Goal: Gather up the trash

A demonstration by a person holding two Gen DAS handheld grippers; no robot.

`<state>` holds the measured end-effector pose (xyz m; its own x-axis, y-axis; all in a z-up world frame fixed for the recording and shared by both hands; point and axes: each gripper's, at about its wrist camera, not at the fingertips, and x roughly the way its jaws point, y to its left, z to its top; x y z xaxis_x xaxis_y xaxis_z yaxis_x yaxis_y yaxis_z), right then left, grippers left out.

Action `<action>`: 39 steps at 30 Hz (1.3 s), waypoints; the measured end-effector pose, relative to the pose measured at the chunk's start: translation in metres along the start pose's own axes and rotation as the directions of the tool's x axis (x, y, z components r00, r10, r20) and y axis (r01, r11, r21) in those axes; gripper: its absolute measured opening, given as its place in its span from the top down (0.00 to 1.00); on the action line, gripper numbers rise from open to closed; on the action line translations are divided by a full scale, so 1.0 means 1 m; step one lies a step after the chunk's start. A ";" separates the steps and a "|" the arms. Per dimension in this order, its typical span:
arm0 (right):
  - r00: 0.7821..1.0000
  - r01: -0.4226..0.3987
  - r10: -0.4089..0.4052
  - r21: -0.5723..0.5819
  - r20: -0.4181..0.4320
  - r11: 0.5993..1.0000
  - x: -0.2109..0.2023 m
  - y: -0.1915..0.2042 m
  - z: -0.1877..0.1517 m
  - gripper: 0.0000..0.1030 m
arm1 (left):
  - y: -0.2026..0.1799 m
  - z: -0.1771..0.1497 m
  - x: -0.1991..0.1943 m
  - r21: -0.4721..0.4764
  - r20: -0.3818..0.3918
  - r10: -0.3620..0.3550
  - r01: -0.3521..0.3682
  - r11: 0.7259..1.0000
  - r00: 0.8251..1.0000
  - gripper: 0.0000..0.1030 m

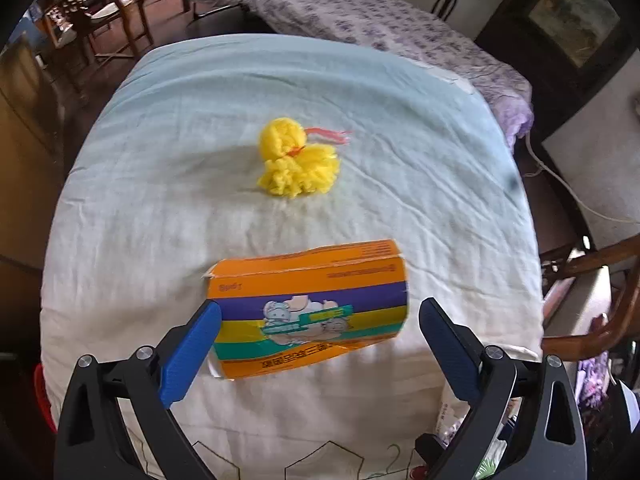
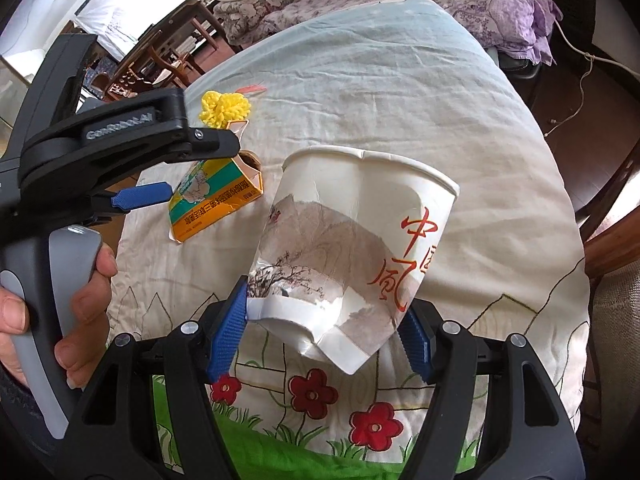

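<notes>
A big table has a pale cloth [image 1: 168, 128] over it, and three things sit on or above it. I use the orange box [image 1: 308, 312] as my marker for where things are.

The box is made of card, with purple, yellow and green stripes and a cartoon picture. It lies flat on the cloth, and one end is torn open.

The left gripper [image 1: 320, 320] hangs just over the box and points down at it. Its blue fingers [image 1: 192, 356] are wide apart. One is at the box's torn end and one is just past the other end. I cannot tell if the near finger touches the card. A hand [image 2: 84, 300] holds the grey handle of this gripper.

Past the box, farther up the cloth, sits a fluffy yellow yarn toy [image 1: 296, 160] with a bit of red string. It is well apart from the box.

On the other side of the box is a squashed white paper cup [image 2: 352, 252] with red writing and a picture of a tree. The right gripper [image 2: 324, 328] holds it by its crushed bottom, with a blue pad pressed on each side. The cup's open mouth tips up and away, above the cloth.

Red flowers and green grass are drawn on the cloth under the cup.
</notes>
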<state>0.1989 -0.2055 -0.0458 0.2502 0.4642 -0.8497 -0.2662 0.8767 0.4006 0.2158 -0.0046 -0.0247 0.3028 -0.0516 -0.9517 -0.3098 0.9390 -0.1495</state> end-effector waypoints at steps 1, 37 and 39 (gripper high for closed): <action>1.000 0.001 -0.001 -0.001 0.000 1.000 0.000 0.000 0.000 0.35 | 0.000 0.000 0.002 -0.009 -0.003 0.021 -0.021 1.000 1.000 0.06; 1.000 0.010 -0.010 -0.010 0.002 1.000 0.001 0.003 -0.002 0.34 | 0.007 -0.006 -0.021 -0.076 -0.014 -0.071 0.070 0.995 0.997 0.06; 1.000 0.008 -0.008 -0.011 0.002 1.000 0.002 0.002 -0.002 0.34 | -0.005 -0.003 -0.014 -0.047 -0.020 -0.014 0.013 0.999 1.000 0.06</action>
<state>0.1972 -0.2029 -0.0468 0.2540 0.4574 -0.8522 -0.2742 0.8790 0.3900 0.2103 -0.0092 -0.0111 0.2888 -0.0714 -0.9547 -0.3481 0.9211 -0.1742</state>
